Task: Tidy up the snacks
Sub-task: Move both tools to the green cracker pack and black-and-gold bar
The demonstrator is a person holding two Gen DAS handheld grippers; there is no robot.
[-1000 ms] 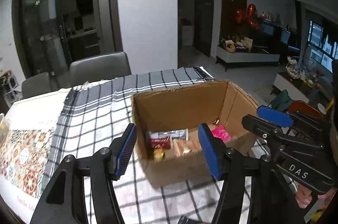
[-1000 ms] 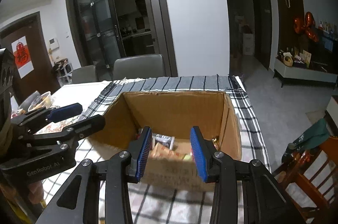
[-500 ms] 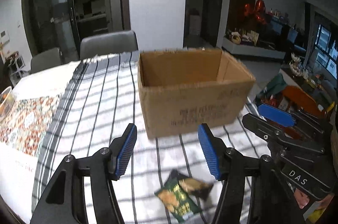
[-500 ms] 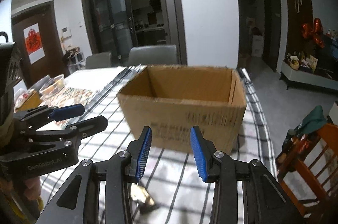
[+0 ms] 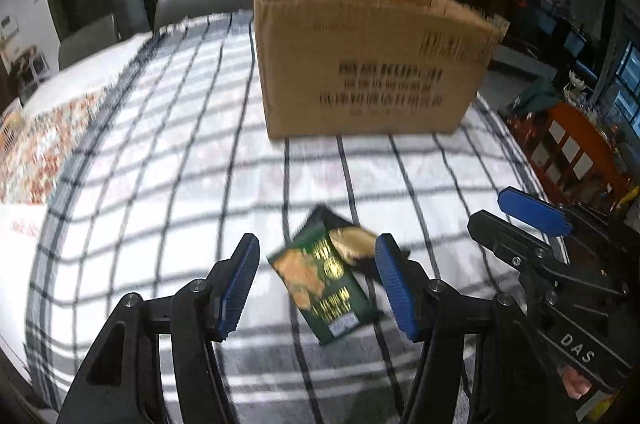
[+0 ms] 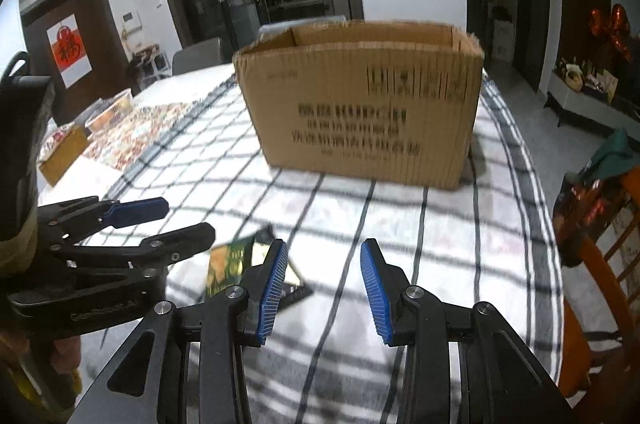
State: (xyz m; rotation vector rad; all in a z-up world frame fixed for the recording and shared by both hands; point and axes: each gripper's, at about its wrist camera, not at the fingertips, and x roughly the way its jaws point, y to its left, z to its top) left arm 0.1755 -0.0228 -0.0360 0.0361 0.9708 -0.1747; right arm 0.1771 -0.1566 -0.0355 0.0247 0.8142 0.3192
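One green foil snack packet lay loose near the bench's front edge — not yet in the brown cardboard box further back. The left hand-held gripper framed it, released; the right hand-held gripper was empty — jaws apart.

A green snack packet lies on the checked cloth before the cardboard box.

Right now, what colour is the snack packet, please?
Dark green with gold print, clearest in the left wrist view.
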